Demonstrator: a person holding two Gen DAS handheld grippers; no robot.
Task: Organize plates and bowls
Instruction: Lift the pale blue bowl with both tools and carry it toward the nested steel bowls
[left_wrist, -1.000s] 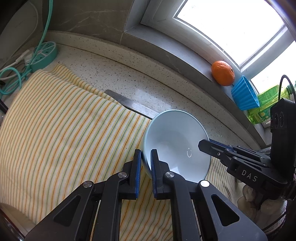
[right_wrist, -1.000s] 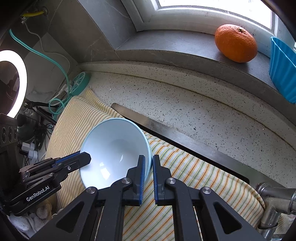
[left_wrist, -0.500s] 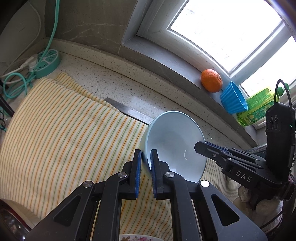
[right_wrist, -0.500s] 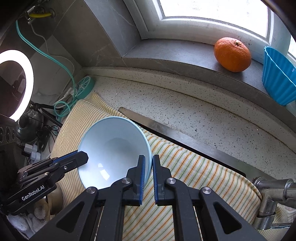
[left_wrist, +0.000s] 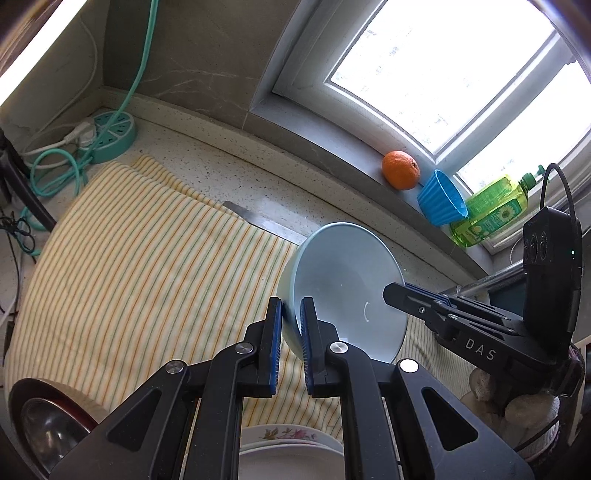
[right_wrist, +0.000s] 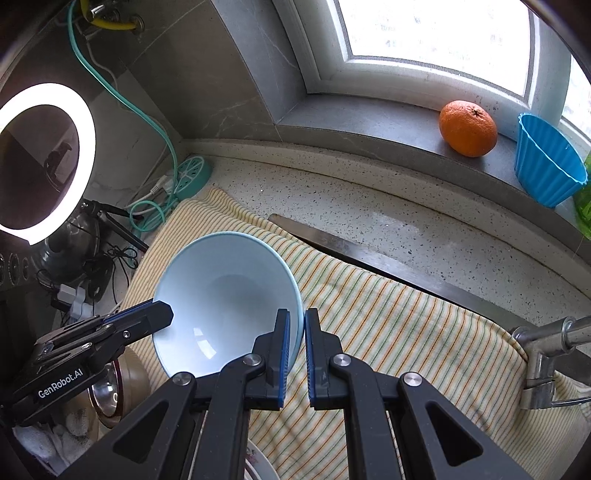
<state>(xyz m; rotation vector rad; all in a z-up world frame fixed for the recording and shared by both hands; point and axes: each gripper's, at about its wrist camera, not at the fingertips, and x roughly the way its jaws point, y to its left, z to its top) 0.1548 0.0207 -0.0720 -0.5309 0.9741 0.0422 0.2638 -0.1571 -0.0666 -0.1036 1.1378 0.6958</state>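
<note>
A pale blue bowl (left_wrist: 343, 284) hangs tilted above the yellow striped cloth (left_wrist: 129, 266), held by both grippers. My left gripper (left_wrist: 290, 310) is shut on the bowl's left rim. In the right wrist view my right gripper (right_wrist: 295, 323) is shut on the rim of the same bowl (right_wrist: 225, 295) at its right side, and the left gripper (right_wrist: 162, 314) grips the opposite rim. The right gripper (left_wrist: 391, 291) also shows in the left wrist view, on the bowl's far rim. A flowered white plate (left_wrist: 291, 439) lies below, at the bottom edge.
A metal bowl with a red rim (left_wrist: 40, 424) sits at the bottom left. On the window sill lie an orange (left_wrist: 400, 170), a blue ribbed cup (left_wrist: 439, 201) and a green bottle (left_wrist: 495, 210). A teal power strip (left_wrist: 110, 134) with cables sits at the back left, a tap (right_wrist: 546, 354) at right.
Both grippers have risen with the bowl, so the cloth lies farther below. The flowered plate and the metal bowl have come into view at the bottom.
</note>
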